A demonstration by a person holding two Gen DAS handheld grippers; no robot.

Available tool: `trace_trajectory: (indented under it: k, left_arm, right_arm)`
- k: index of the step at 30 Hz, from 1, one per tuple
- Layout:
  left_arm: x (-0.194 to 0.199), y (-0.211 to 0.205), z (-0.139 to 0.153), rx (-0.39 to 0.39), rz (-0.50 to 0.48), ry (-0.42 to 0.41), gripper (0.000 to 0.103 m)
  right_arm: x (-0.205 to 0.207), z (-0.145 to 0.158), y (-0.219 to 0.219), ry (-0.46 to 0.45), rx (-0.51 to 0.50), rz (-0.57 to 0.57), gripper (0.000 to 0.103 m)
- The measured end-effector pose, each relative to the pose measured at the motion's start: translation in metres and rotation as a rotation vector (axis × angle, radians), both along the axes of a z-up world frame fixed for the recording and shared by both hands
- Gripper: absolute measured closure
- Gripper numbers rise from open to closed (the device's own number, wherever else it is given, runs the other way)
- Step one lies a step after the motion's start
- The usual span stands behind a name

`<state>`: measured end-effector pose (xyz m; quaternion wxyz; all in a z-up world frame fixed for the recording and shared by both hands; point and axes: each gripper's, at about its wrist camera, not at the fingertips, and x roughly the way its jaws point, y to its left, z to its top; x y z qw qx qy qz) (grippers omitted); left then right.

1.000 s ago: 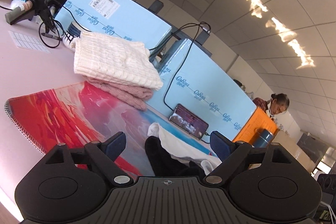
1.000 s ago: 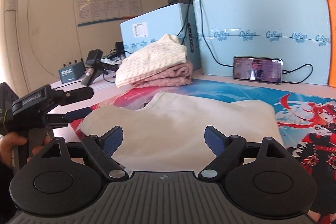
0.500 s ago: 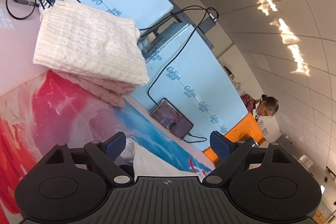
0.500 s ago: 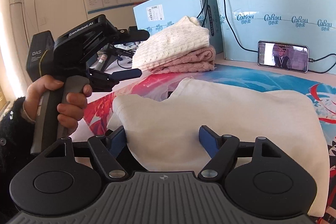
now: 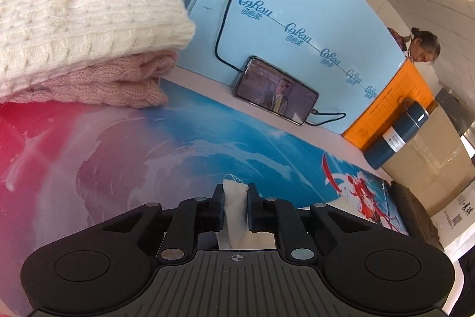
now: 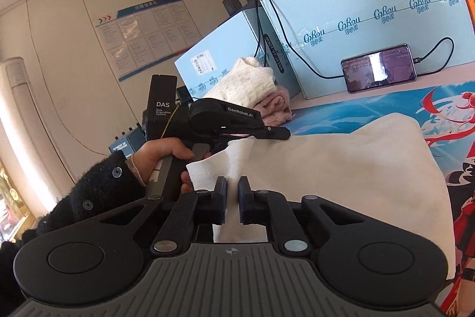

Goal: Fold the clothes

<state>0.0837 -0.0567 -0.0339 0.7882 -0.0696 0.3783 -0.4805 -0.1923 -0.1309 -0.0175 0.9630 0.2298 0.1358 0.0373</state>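
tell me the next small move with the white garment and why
Probably lift both pinched edges and carry them across toward the far side to make a fold. The left gripper, jaws closing, has a tuck of the white garment between its pads; the right gripper is shut on its near edge, the rest flat on the mat.

The white garment (image 6: 341, 168) is smooth, matt woven cloth. The cream sweater (image 5: 83, 8) is chunky cable knit, the pink one (image 5: 118, 85) under it finer knit. The printed mat (image 5: 148, 150) looks slightly glossy; the phone (image 5: 274, 89) screen shines.

Black tool (image 5: 235, 199) bodies, blue pads, fuzzy black buttoned sleeve (image 6: 98, 186)
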Motion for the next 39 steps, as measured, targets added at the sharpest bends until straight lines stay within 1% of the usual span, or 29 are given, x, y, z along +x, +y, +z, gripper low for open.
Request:
trace_trajectory:
  k: [1, 4, 8, 11, 15, 17, 18, 19, 20, 21, 22, 23, 25, 28, 30, 31, 33, 35, 36, 37, 38, 39]
  left_arm:
    - [-0.004, -0.003, 0.006, -0.01, -0.005, -0.016, 0.091]
    - [-0.013, -0.01, 0.026, -0.088, -0.019, -0.014, 0.091]
    - [-0.033, -0.038, 0.056, -0.19, -0.073, -0.053, 0.091]
    - [-0.054, -0.073, 0.075, -0.247, -0.133, -0.063, 0.091]
    - [-0.085, -0.125, 0.095, -0.265, -0.256, -0.084, 0.091]
    - [-0.102, -0.147, 0.101, -0.268, -0.341, -0.085, 0.091]
    - [-0.111, -0.156, 0.103, -0.264, -0.402, -0.088, 0.091]
    - [-0.12, -0.162, 0.103, -0.256, -0.463, -0.094, 0.089]
    - [-0.126, -0.165, 0.103, -0.245, -0.507, -0.102, 0.084]
    - [-0.132, -0.166, 0.103, -0.236, -0.534, -0.113, 0.081]
    - [-0.135, -0.163, 0.103, -0.23, -0.543, -0.127, 0.073]
    - [-0.136, -0.159, 0.102, -0.224, -0.539, -0.142, 0.062]
    - [-0.134, -0.147, 0.101, -0.212, -0.505, -0.176, 0.05]
    - [-0.123, -0.117, 0.094, -0.163, -0.417, -0.251, 0.049]
    - [-0.115, -0.094, 0.084, -0.108, -0.362, -0.311, 0.044]
    - [-0.112, -0.082, 0.078, -0.08, -0.339, -0.345, 0.04]
    - [-0.109, -0.054, 0.065, -0.046, -0.315, -0.414, 0.039]
    - [-0.109, -0.03, 0.054, -0.022, -0.327, -0.484, 0.037]
    - [-0.11, -0.02, 0.049, 0.002, -0.335, -0.522, 0.037]
    - [-0.113, -0.011, 0.045, 0.036, -0.349, -0.573, 0.037]
    - [-0.119, -0.004, 0.041, 0.066, -0.371, -0.628, 0.037]
    - [-0.124, 0.002, 0.038, 0.097, -0.393, -0.683, 0.037]
  right_arm:
    - [-0.004, 0.001, -0.004, -0.021, 0.013, -0.007, 0.096]
    - [-0.018, 0.006, -0.02, -0.089, 0.083, -0.037, 0.096]
    - [-0.043, 0.014, -0.051, -0.197, 0.183, -0.11, 0.096]
    - [-0.069, 0.023, -0.073, -0.267, 0.175, -0.216, 0.096]
    - [-0.111, 0.031, -0.104, -0.336, 0.181, -0.373, 0.096]
    - [-0.131, 0.032, -0.116, -0.352, 0.17, -0.466, 0.096]
    - [-0.14, 0.032, -0.123, -0.354, 0.172, -0.511, 0.096]
    - [-0.149, 0.031, -0.129, -0.355, 0.174, -0.556, 0.097]
    - [-0.157, 0.03, -0.134, -0.353, 0.172, -0.597, 0.097]
    - [-0.167, 0.029, -0.138, -0.349, 0.167, -0.64, 0.097]
    - [-0.175, 0.025, -0.141, -0.342, 0.163, -0.68, 0.097]
    - [-0.182, 0.022, -0.145, -0.33, 0.164, -0.708, 0.097]
    - [-0.191, 0.011, -0.152, -0.286, 0.177, -0.769, 0.097]
    - [-0.2, -0.006, -0.162, -0.204, 0.171, -0.863, 0.098]
    - [-0.203, -0.015, -0.165, -0.146, 0.152, -0.923, 0.099]
    - [-0.204, -0.018, -0.168, -0.122, 0.15, -0.939, 0.099]
    - [-0.21, -0.022, -0.171, -0.093, 0.147, -0.968, 0.098]
    - [-0.212, -0.019, -0.171, -0.072, 0.123, -0.964, 0.095]
    - [-0.209, -0.014, -0.17, -0.051, 0.098, -0.947, 0.094]
    - [-0.203, -0.01, -0.17, -0.033, 0.078, -0.921, 0.089]
    - [-0.198, -0.005, -0.169, -0.014, 0.057, -0.894, 0.074]
    - [-0.19, -0.001, -0.17, -0.007, 0.049, -0.855, 0.065]
